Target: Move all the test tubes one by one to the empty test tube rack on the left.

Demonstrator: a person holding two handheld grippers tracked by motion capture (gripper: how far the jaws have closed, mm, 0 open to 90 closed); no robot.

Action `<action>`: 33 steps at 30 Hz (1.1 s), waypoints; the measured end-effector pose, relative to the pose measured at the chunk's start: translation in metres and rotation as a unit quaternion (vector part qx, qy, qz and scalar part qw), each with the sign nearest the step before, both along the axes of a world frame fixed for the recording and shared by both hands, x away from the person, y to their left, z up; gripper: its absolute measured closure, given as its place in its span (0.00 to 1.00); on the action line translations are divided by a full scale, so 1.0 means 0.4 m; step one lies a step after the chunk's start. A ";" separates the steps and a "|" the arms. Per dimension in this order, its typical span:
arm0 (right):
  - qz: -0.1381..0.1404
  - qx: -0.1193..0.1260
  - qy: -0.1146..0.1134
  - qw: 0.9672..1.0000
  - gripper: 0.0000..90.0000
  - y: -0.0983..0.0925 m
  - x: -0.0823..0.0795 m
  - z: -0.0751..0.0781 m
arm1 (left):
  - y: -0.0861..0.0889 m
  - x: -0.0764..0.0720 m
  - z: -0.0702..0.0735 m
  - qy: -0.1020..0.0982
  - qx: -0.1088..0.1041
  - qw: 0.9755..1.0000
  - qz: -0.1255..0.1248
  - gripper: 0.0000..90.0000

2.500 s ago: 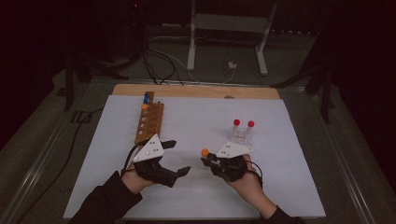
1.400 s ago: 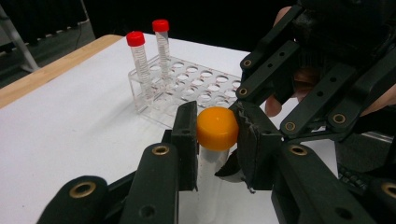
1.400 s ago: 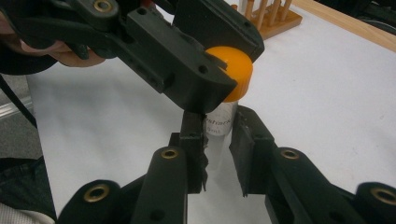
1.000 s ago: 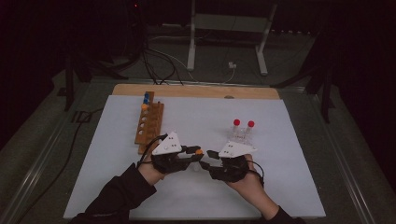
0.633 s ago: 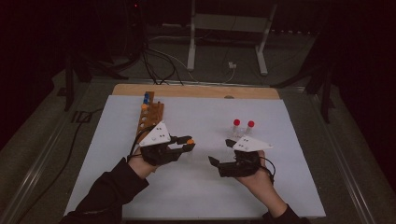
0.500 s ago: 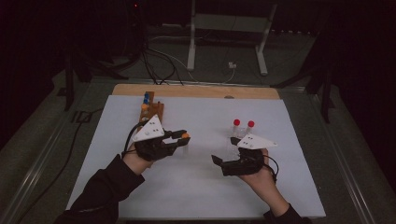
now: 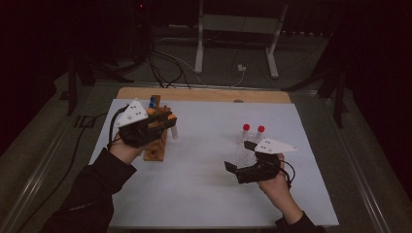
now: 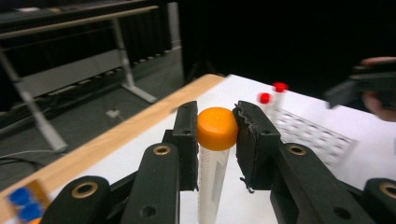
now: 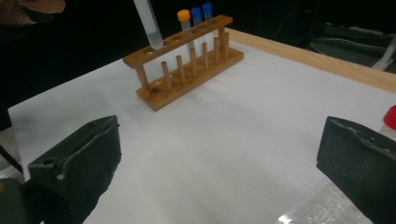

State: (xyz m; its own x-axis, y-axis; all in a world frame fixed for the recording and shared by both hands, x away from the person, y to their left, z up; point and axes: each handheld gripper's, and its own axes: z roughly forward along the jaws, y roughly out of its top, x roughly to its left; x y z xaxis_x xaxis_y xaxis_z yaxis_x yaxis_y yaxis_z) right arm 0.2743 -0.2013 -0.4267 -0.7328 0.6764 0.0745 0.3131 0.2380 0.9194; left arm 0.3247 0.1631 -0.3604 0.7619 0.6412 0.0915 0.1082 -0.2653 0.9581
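My left gripper (image 7: 167,121) (image 8: 216,135) is shut on the orange cap (image 8: 216,128) of a clear tube (image 7: 173,132), which hangs upright. The tube's tip (image 9: 150,25) hovers just above the near end of the wooden rack (image 7: 154,145) (image 9: 187,60). That rack holds an orange-capped tube (image 9: 184,16) and blue-capped tubes (image 9: 196,13). My right gripper (image 7: 239,156) (image 9: 219,163) stands open; its jaws have just been opening, and nothing is between them. It sits low over the white mat beside the clear rack (image 7: 243,153) (image 8: 317,135) with two red-capped tubes (image 7: 246,127) (image 8: 279,87).
A white mat (image 7: 204,160) covers the wooden table (image 7: 204,94). Bare mat lies between the two racks. Cables and a metal stand (image 7: 233,24) are on the dark floor behind the table.
The orange-capped tube passed from the right gripper to the left. The left gripper carried it left, back and upward to the wooden rack. The right gripper let go, opened wide and drew right.
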 end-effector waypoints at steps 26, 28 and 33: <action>0.002 0.006 -0.014 1.000 0.00 -0.010 0.006 -0.005 | 0.127 0.140 -0.068 0.004 0.005 0.986 0.165 0.80; 0.003 0.004 -0.018 1.000 0.00 -0.010 0.005 -0.005 | 0.129 0.146 -0.078 0.003 0.010 0.985 0.174 0.80; 0.010 0.003 -0.023 1.000 0.00 -0.008 0.002 -0.004 | 0.132 0.162 -0.108 0.020 0.002 0.983 0.180 0.80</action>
State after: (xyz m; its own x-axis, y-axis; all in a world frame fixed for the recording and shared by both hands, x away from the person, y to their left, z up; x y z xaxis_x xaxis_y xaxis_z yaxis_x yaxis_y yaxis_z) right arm 0.2752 -0.2045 -0.4284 -0.7492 0.6608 0.0448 0.2655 0.2376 0.9344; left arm 0.3896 0.2160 -0.4036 0.4882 0.8699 0.0696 0.2334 -0.2070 0.9501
